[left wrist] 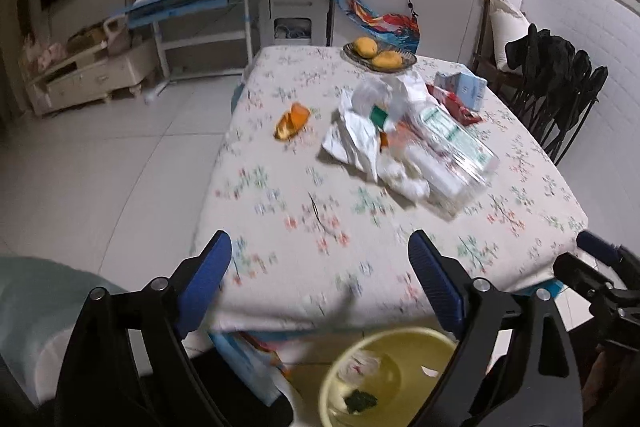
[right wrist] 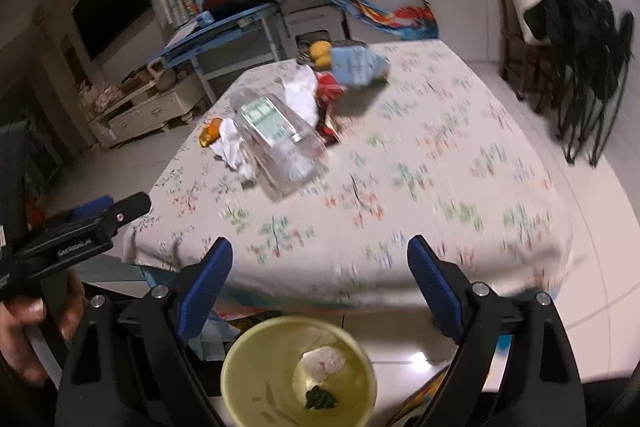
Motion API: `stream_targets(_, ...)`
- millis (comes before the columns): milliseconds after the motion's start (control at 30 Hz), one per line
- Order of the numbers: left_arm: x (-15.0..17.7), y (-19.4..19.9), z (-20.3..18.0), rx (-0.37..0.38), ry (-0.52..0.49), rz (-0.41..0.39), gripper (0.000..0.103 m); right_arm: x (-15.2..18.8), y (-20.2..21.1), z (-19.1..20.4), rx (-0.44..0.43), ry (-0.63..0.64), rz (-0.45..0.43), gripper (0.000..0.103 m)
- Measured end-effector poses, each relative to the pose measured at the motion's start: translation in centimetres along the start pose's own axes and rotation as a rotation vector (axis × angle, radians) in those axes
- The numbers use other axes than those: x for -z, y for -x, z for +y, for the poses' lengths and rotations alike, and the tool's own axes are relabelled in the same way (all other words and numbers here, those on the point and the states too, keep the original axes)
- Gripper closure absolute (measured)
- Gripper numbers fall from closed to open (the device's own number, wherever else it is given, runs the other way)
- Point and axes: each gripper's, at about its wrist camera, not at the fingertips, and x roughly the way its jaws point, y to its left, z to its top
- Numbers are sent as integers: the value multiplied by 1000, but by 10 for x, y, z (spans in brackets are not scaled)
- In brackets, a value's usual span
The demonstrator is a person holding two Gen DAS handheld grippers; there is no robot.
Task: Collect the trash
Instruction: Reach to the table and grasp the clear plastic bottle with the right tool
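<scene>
- One table [left wrist: 280, 267], covered in a floral cloth, is filling the middle of both views, its near edge lying just past the gripper fingers.
- One yellow bin [right wrist: 256, 367] is sitting on the floor below the table's near edge, holding one crumpled white scrap and one dark green bit.
- One clear plastic bottle [left wrist: 452, 151] with a green-and-white label is lying on its side near the table's middle; in the left wrist view its long axis is running from far-left to near-right, but blur is hiding which end is the cap.
- Crumpled white papers [left wrist: 352, 143] are lying touching the bottle; their count is unclear.
- One orange wrapper [left wrist: 292, 121] is lying apart, toward the left edge.
- One plate [left wrist: 378, 57] is carrying two yellow fruits at the far edge.
- The left gripper [left wrist: 320, 283] is hanging released, jaws wide apart and holding nothing.
- The right gripper [right wrist: 320, 283] is likewise spread and holding nothing.
</scene>
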Motion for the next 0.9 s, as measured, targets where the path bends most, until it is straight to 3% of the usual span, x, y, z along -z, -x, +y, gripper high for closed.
stream_targets(367, -30, -35, 18, 43, 124, 47, 15, -46, -58, 34, 14, 253, 60, 17)
stream_targets(667, -37, -57, 14, 51, 144, 69, 15, -67, -96, 35, 7, 242, 90, 17)
stream_targets(767, -43, -64, 9, 48, 129, 72, 15, -65, -105, 36, -2, 249, 111, 23)
stream_targets(833, -46, -69, 7, 43, 120, 72, 15, -63, -109, 38, -11, 258, 129, 37)
stream_targets(900, -50, -74, 6, 39, 119, 74, 15, -61, -110, 39, -20, 262, 132, 40)
